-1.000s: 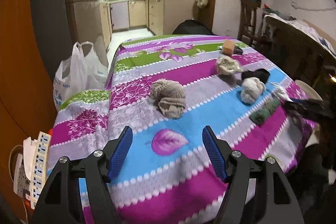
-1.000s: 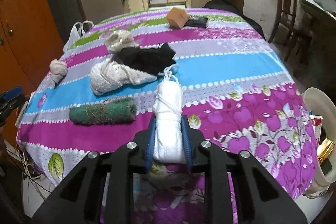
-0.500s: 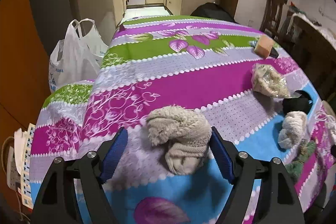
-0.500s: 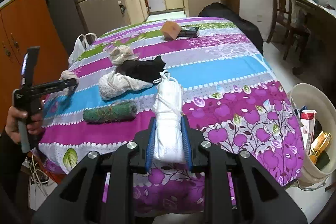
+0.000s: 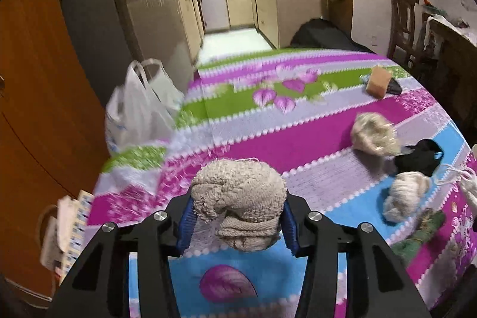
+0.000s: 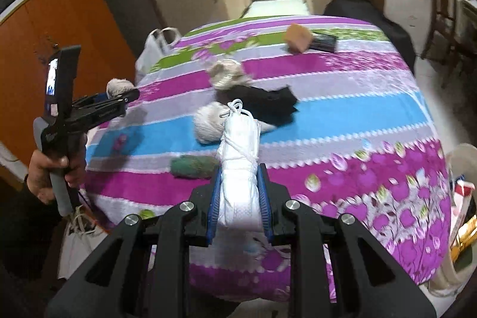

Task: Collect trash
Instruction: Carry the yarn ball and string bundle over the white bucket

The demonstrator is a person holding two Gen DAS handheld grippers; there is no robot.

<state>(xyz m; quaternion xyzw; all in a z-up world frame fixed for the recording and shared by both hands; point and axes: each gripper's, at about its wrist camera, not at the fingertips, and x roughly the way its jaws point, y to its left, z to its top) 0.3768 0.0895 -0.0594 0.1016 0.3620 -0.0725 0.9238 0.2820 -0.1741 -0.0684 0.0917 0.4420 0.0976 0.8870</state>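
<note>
A beige knitted sock bundle (image 5: 238,184) sits between the blue pads of my left gripper (image 5: 237,224), whose jaws are closing and press its sides just over the patterned tablecloth (image 5: 298,139). My right gripper (image 6: 240,198) is shut on a white padded bundle tied with string (image 6: 238,145), held above the table's near edge. Still lying on the cloth are a fluffy cream bundle (image 5: 374,134), a black cloth (image 5: 420,158), an off-white bundle (image 5: 405,192) and a green roll (image 6: 193,166). In the right wrist view, a hand (image 6: 50,172) holds the left gripper (image 6: 119,100) at the table's left side.
A white bin (image 6: 456,157) with packaging inside stands off the table's right edge. An orange block (image 5: 378,81) and a dark flat item lie at the far end. A white plastic bag (image 5: 140,109) and a power strip (image 5: 77,222) hang at the left, by an orange cabinet.
My left gripper moved forward around the beige bundle and its jaws closed in on it. The right gripper rose with the white bundle, lifting it off the cloth.
</note>
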